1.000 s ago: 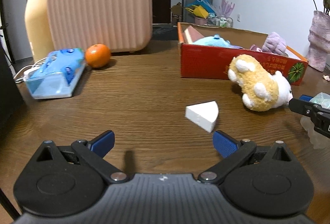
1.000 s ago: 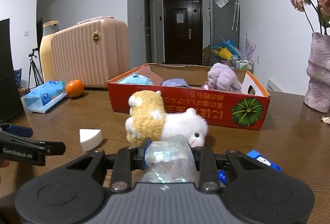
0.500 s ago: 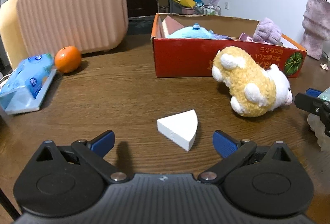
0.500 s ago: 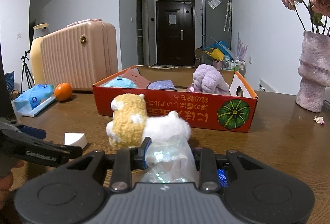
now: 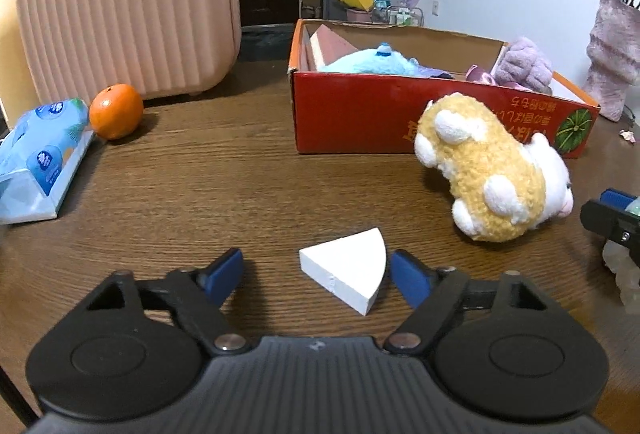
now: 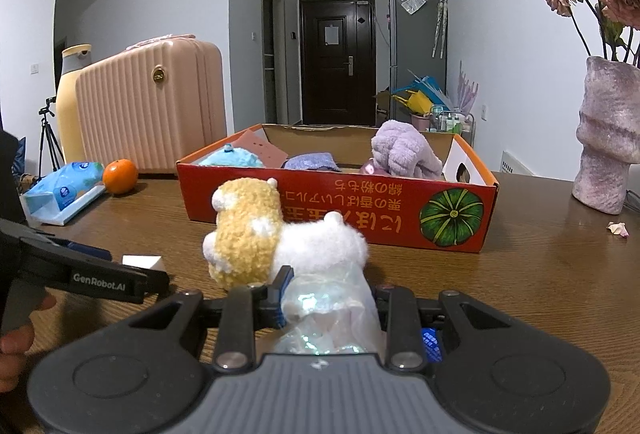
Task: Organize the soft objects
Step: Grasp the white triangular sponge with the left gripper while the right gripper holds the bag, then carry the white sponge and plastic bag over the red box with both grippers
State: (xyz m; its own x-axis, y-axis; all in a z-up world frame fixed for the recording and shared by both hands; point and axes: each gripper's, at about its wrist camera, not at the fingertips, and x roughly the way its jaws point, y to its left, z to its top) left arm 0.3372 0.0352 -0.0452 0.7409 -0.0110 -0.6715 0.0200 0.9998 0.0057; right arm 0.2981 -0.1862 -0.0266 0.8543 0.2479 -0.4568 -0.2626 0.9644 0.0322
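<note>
Left gripper was closing around the white foam wedge, blue pads on either side of it but not pressing yet, so nothing was picked. Right gripper was clamped tight on a crumpled clear plastic bag, low over the wooden table; whether the bag rested on the wood I couldn't tell from that angle.

Just beyond both, the yellow-and-white plush lay on its side on the table, in front of the red cardboard box and still outside it.

Inside the box already: a light blue plush, a purple plush, a folded purple cloth.

My read: roughly half done. Left to go were the wedge, the bag and the yellow plush. Orange, tissue pack and pink suitcase at the far left looked like non-targets.
</note>
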